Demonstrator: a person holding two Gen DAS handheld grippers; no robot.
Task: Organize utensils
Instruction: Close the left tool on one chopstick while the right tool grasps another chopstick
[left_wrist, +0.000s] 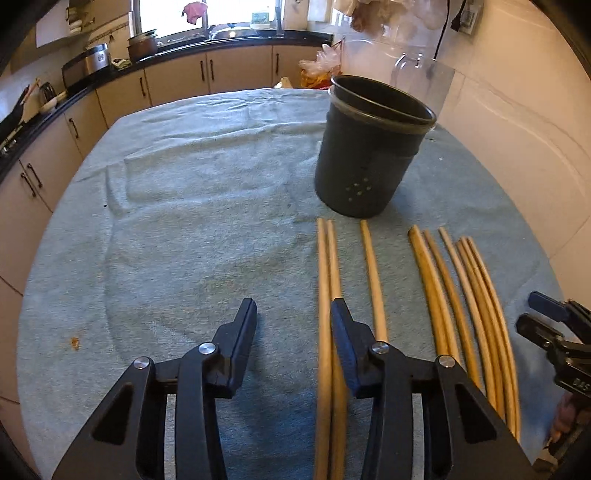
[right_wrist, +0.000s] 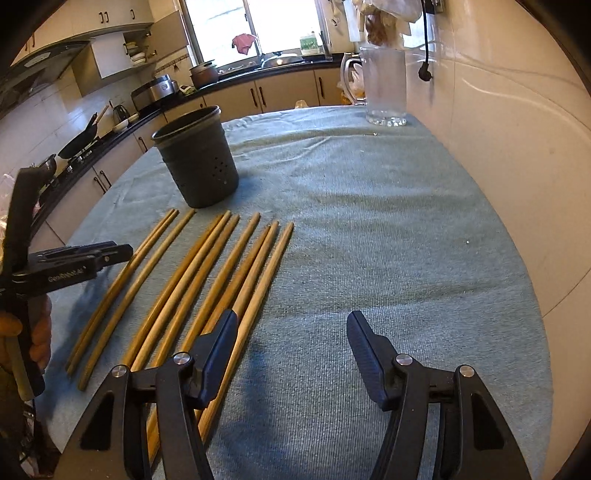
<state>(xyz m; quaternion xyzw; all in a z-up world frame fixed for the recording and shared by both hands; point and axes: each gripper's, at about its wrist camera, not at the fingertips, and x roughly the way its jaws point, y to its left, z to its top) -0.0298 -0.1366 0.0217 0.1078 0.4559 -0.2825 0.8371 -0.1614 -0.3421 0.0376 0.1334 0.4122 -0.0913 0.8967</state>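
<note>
Several wooden chopsticks (left_wrist: 373, 273) lie side by side on the cloth, also in the right wrist view (right_wrist: 207, 258). A dark utensil holder (left_wrist: 365, 147) stands upright and empty-looking just beyond their tips; it also shows in the right wrist view (right_wrist: 199, 158). My left gripper (left_wrist: 293, 314) is open and empty, left of most chopsticks, its right finger over the leftmost pair. My right gripper (right_wrist: 291, 325) is open and empty, right of the row, its left finger over the rightmost chopsticks. Each gripper shows in the other's view: the right (left_wrist: 546, 317) and the left (right_wrist: 92, 258).
A blue-grey cloth (left_wrist: 192, 229) covers the table. A clear glass jug (right_wrist: 384, 88) stands at the far right corner by the tiled wall (right_wrist: 509, 140). Kitchen counters with pots (left_wrist: 140, 46) run along the left and back. A small orange stain (left_wrist: 75, 342) marks the cloth.
</note>
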